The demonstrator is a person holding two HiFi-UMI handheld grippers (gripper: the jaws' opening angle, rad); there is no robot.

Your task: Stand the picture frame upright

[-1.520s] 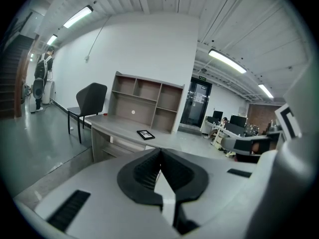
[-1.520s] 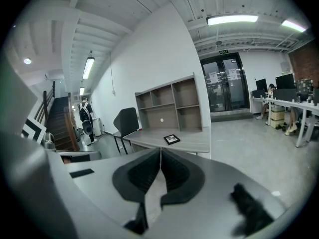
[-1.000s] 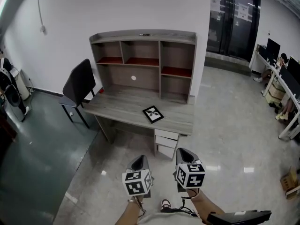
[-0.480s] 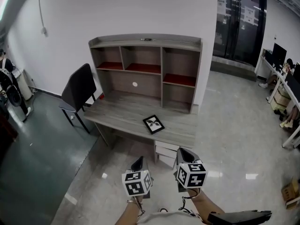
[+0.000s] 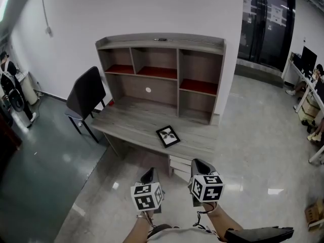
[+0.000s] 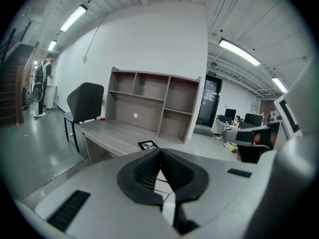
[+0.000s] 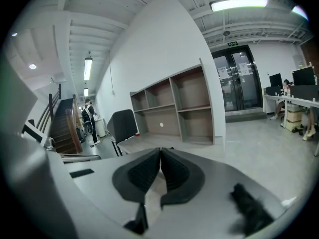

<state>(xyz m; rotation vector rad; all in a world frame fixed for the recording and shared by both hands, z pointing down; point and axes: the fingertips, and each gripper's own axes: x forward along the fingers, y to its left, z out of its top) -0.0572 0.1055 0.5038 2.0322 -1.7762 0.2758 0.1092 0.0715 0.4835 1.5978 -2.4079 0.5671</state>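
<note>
Picture frame lies flat on the desk, near its front edge. A black chair stands at the desk's left end. Left gripper and right gripper hang apart from the desk.

Black picture frame on grey wood-grain desk, red shelf boards, black chair.

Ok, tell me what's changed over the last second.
The person has moved closer to the desk, which sits lower and nearer in the head view. Nothing was grasped or released. The picture frame still lies flat; left tool and right tool stay shut, empty.
</note>
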